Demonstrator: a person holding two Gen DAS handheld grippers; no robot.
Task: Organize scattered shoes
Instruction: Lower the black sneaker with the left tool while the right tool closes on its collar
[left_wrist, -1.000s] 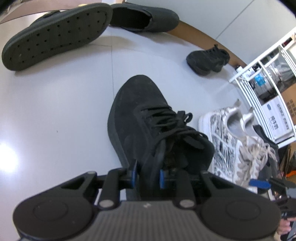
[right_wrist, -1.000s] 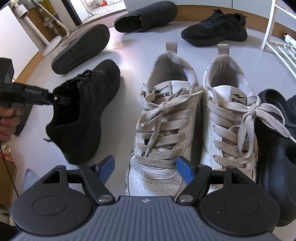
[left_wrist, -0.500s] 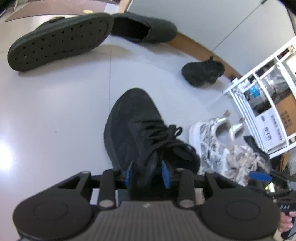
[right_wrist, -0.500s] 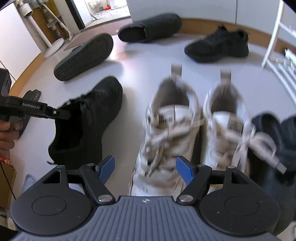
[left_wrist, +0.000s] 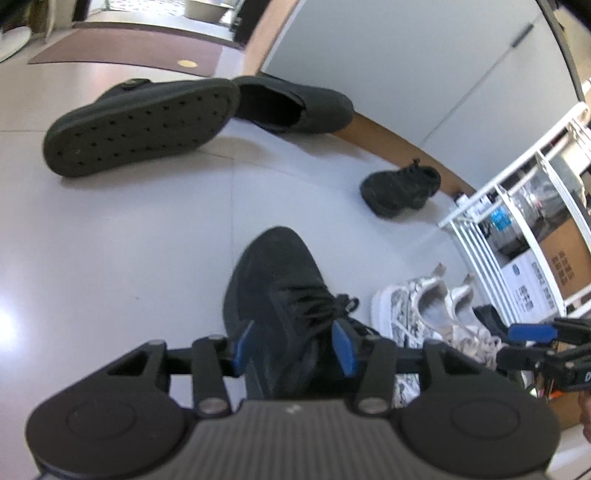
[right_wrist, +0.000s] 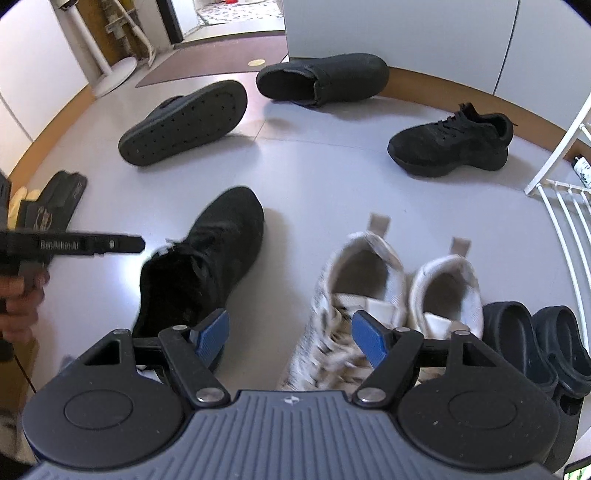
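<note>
Currently the step in hand appears to be the release of the black lace-up sneaker (right_wrist: 207, 258), which rests on the floor (right_wrist: 314, 199) just beside the white sneaker pair (right_wrist: 399, 291), on that pair's left. The left gripper (left_wrist: 293, 347) is opening; its pads straddle the sneaker's collar without pressing it. The right gripper (right_wrist: 288, 332) stands spread and empty above the white pair. Next move, probably: fetch the matching black sneaker (right_wrist: 454, 144), lying well beyond the white pair near the baseboard.
</note>
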